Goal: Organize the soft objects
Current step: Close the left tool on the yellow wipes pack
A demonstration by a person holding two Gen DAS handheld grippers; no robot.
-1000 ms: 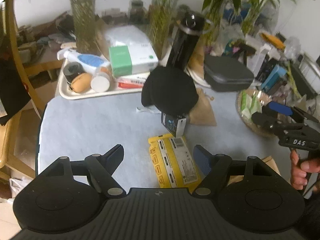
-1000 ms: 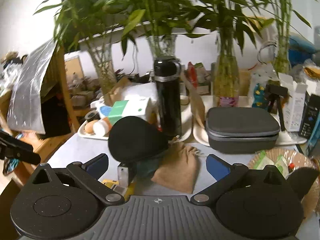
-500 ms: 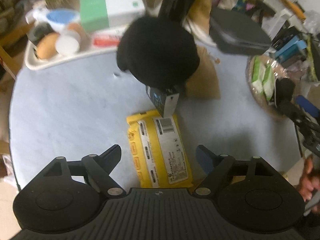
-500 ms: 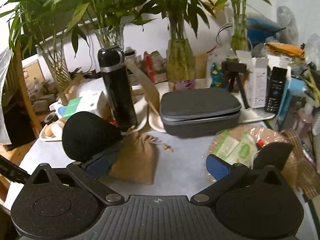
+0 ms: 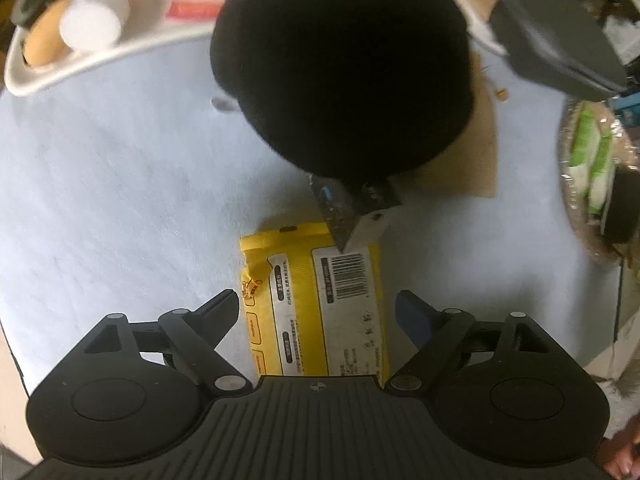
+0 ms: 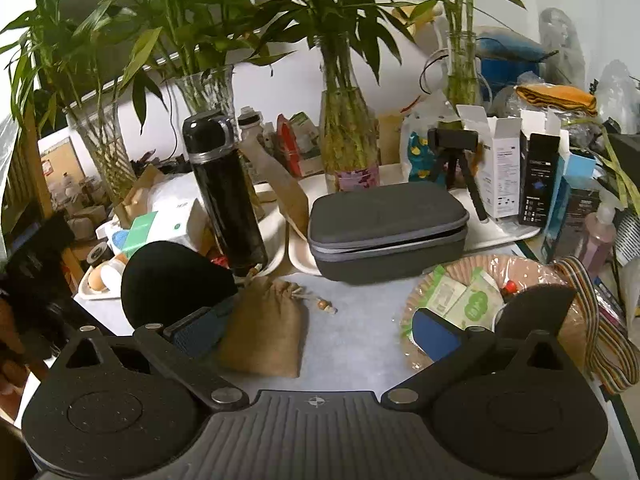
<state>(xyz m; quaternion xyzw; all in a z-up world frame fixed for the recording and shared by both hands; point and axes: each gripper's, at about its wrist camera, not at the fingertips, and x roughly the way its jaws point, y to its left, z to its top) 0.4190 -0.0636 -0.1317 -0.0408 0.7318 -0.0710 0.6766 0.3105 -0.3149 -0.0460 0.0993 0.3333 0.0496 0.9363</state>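
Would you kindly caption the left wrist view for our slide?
Left gripper, jaws open, straddles a yellow packet on the blue table, below a black cap.

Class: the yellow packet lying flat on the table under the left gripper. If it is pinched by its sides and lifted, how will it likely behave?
The yellow packet looks like a soft pouch with a crinkled edge, so it would probably bow or sag rather than stay stiff. Its glossy film may slip between the pads. Lying flat, it is unlikely to roll.

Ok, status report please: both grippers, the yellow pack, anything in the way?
Left gripper open, jaws just opening, straddling yellow pack, not gripping. Right gripper open, empty. Small box overlaps pack's far end.
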